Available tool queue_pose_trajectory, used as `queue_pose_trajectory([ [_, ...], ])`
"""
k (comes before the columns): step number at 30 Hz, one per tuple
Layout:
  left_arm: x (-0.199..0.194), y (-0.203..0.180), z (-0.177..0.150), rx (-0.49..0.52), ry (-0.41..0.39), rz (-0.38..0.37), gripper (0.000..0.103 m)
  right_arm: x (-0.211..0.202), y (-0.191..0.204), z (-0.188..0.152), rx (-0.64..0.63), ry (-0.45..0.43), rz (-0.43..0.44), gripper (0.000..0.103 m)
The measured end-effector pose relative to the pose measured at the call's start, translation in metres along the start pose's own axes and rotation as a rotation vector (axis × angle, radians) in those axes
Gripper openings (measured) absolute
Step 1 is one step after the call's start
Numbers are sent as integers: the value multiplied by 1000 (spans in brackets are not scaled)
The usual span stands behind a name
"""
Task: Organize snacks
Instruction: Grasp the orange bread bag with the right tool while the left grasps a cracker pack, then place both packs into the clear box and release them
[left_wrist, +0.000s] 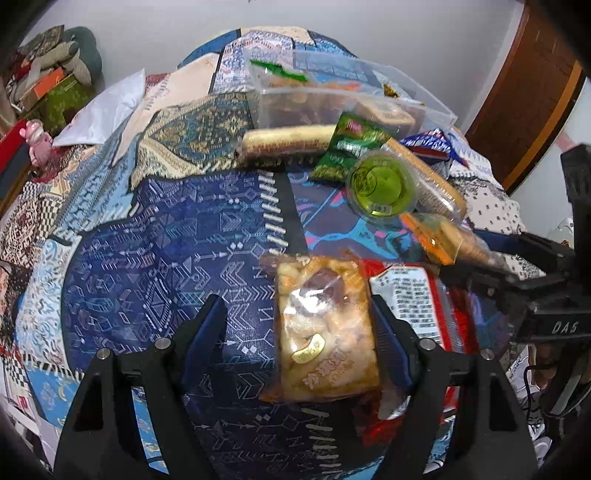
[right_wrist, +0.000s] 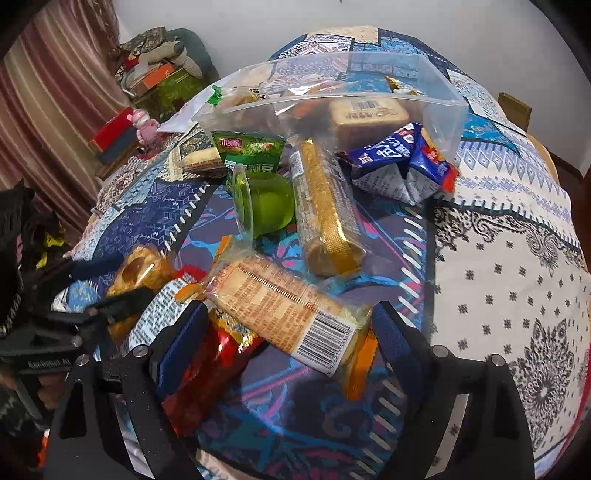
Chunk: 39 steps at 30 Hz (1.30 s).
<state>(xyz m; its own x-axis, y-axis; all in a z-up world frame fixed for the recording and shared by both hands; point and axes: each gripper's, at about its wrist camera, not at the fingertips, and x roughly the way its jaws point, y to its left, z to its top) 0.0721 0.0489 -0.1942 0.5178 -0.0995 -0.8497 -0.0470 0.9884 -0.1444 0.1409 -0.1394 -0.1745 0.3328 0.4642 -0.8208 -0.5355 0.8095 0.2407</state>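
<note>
Snacks lie heaped on my patterned tablecloth (left_wrist: 177, 258), a red packet (left_wrist: 413, 306) half buried, its print too small to read. My left gripper (left_wrist: 299, 332) gapes around a clear nut packet (left_wrist: 325, 332), my right gripper (right_wrist: 288, 332) around an orange-ended barcoded biscuit pack (right_wrist: 288, 310); pads not gripping. A clear tub (right_wrist: 436, 92) sits behind.

white wall (right_wrist: 258, 33) | striped curtain (right_wrist: 55, 92) | wooden door (left_wrist: 528, 85) | patchwork tablecloth (right_wrist: 517, 258)

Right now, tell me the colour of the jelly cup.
Green, with a clear lid; the jelly cup shows best in the right wrist view.
</note>
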Motion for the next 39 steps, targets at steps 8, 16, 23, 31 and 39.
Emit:
queue_pose_trajectory([
  [8,-2,2,-2,7,-26,-3,46,10,-5,5,27,-26,15,81],
  [16,-16,1,4,12,-80,8,45,-4,-8,-1,-6,-31,19,39],
  [23,-41,-9,27,24,-169,-4,45,-35,-10,2,-16,-111,-7,34],
  [31,-59,-22,71,34,-265,-37,45,-69,-18,27,-15,-215,-38,34],
  [39,-58,-34,113,48,-314,-49,45,-82,-27,65,-16,-296,-64,34],
])
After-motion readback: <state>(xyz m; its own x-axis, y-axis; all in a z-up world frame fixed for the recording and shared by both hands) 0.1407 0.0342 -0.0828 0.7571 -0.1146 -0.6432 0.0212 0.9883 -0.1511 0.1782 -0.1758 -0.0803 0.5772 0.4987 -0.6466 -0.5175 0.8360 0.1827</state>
